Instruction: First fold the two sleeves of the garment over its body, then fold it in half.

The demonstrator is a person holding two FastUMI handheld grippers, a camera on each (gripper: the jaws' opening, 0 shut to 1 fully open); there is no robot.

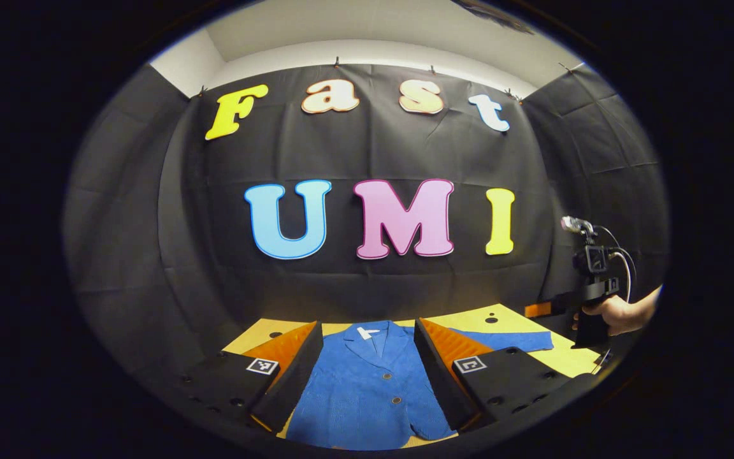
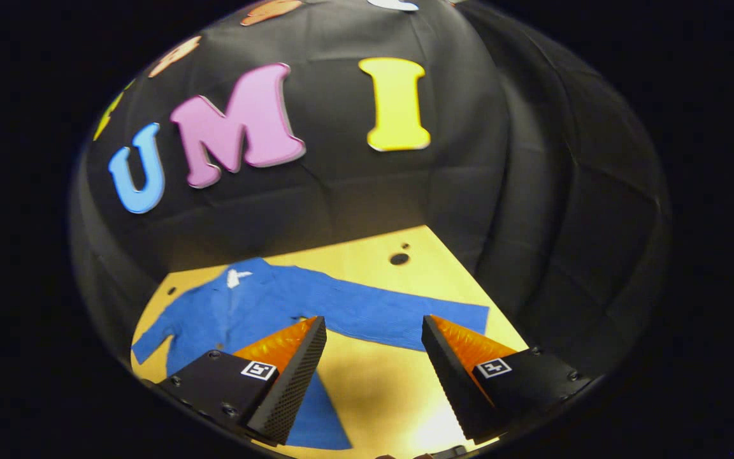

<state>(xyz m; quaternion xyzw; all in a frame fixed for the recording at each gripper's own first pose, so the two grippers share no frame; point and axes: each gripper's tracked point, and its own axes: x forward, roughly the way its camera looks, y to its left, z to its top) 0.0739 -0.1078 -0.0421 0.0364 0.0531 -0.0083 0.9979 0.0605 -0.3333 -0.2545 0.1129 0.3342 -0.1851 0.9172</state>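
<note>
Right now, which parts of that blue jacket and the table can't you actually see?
- Left gripper view: the blue jacket's left sleeve lies behind the left gripper's fingers; its hem is cut off by the bottom edge.
- Right gripper view: the right gripper's fingers cover part of the jacket's body; the hem runs out of view.
- Buttons and collar label: too small to read.
- The yellow table's near edge: cut off.

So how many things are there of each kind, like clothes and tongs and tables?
Clothes: 1, a blue jacket lying flat with both sleeves spread out.
Tongs: 2, the left tongs and the right tongs, both open above the jacket.
Tables: 1, the yellow table.
Hands: 1, a hand holding the right tongs.
Total: 5.
</note>
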